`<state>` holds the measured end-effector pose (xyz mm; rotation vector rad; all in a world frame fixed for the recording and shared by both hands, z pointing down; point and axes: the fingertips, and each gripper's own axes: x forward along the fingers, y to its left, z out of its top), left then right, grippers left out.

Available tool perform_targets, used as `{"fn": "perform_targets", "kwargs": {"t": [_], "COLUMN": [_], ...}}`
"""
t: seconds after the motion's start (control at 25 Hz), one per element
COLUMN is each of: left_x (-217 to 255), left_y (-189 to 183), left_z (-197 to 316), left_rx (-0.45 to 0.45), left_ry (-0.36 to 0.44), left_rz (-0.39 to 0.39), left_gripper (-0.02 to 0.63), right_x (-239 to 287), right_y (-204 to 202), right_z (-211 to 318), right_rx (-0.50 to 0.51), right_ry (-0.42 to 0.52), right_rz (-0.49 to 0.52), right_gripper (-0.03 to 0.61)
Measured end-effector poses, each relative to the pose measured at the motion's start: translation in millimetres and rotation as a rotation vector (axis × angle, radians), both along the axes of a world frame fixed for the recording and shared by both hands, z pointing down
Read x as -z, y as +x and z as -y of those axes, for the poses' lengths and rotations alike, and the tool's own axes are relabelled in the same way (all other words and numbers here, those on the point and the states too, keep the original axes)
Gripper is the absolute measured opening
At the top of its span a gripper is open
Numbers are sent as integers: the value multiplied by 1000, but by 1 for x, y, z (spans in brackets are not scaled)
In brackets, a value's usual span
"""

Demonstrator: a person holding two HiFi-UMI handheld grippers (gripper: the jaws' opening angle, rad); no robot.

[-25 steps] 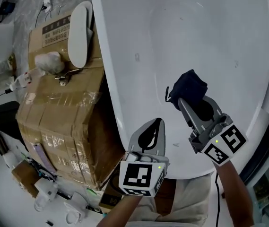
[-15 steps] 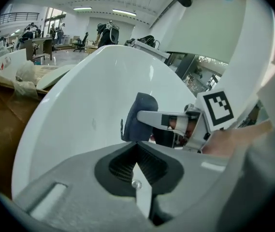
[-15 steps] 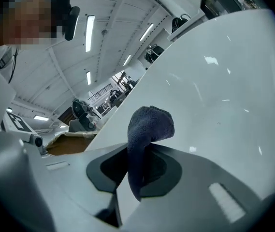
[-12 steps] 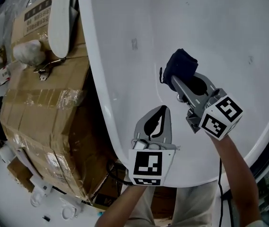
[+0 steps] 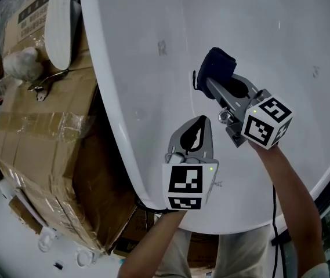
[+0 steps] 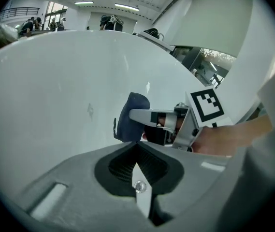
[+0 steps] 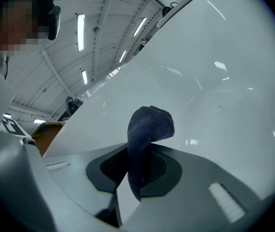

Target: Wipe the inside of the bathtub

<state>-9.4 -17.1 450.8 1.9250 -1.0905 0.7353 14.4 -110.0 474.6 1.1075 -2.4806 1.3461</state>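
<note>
The white bathtub (image 5: 153,45) fills most of the head view, and I look down into its smooth inner wall. My right gripper (image 5: 211,83) is shut on a dark blue cloth (image 5: 217,66), which is pressed against the tub's inner wall. In the right gripper view the cloth (image 7: 146,127) sticks up from between the shut jaws, folded over at its top. My left gripper (image 5: 201,123) is shut with nothing in it and hovers over the tub's near inner slope, below and left of the cloth. The left gripper view shows the cloth (image 6: 130,116) and the right gripper ahead.
A taped cardboard box (image 5: 37,126) stands against the tub's left side. On it lie a white oval lid (image 5: 57,22), a white wrapped bundle (image 5: 20,62) and a small metal fitting (image 5: 44,80). Small white parts lie on the floor (image 5: 49,236) at lower left.
My right gripper has carried the cloth up and to the left across the tub's inner wall. The left gripper stays shut and has shifted slightly right.
</note>
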Motion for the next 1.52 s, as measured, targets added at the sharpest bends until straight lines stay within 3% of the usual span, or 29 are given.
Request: {"fn": "perform_targets", "kwargs": {"t": [0.64, 0.92, 1.52], "left_x": [-107, -131, -158], "left_y": [-6, 0, 1], "left_z": [15, 32, 14], "left_rx": [-37, -43, 12], "left_ry": [-36, -9, -104], "left_rz": [57, 66, 43], "left_gripper": [-2, -2, -2], "right_x": [-118, -153, -205], "right_y": [-17, -29, -45], "right_z": [7, 16, 26], "right_rx": [43, 113, 219], "right_ry": [-145, -179, -278], "right_rz": [-22, -55, -92], "right_gripper": [49, 49, 49]}}
